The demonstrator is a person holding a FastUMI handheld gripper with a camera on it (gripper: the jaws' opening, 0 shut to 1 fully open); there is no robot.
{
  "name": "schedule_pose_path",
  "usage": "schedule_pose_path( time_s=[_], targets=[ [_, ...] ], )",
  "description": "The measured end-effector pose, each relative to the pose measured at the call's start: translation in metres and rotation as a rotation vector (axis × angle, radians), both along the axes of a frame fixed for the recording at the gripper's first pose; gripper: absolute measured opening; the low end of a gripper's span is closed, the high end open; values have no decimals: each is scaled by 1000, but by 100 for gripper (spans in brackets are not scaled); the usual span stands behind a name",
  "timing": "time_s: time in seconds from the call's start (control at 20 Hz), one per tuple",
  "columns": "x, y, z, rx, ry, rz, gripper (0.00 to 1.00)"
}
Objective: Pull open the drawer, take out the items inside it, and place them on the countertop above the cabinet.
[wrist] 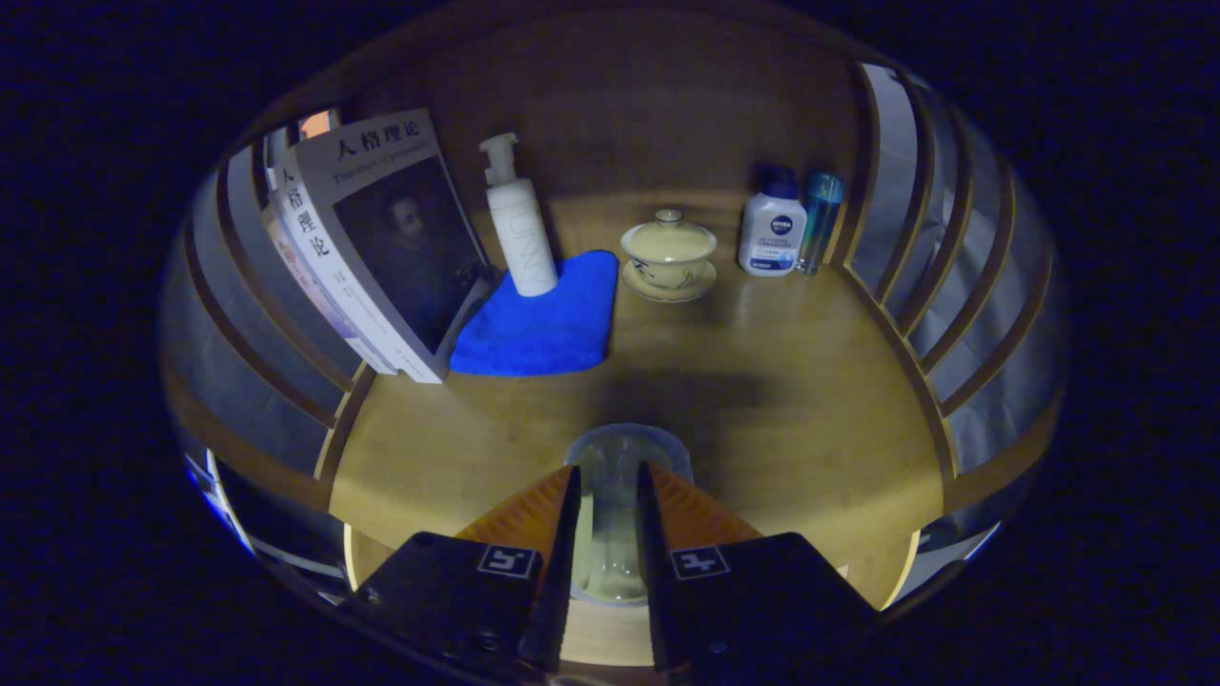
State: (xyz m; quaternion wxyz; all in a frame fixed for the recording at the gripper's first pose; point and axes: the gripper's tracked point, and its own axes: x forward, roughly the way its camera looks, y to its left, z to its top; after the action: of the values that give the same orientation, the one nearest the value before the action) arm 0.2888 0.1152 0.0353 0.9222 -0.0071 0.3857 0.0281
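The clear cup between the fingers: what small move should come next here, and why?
Probably lower it the last bit and open the fingers. The gripper is shut on the clear cup, which hangs over a bare stretch of the wooden countertop, apart from the blue cloth and the lidded teacup beyond. Whether its base already touches the wood I cannot tell.

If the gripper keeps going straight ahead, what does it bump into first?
Nothing soon. The gripper has its fingers shut on a clear cup. Beyond lies bare countertop, then probably the blue cloth or lidded teacup.
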Motion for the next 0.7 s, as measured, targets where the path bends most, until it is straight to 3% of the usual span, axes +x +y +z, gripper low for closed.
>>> schedule_pose_path(
  time_s=[0.4,0.7],
  targets=[
    [-9,-2,12,-24,-99,-6,48],
    [-28,-1,27,-37,-195,30,48]
  ],
)
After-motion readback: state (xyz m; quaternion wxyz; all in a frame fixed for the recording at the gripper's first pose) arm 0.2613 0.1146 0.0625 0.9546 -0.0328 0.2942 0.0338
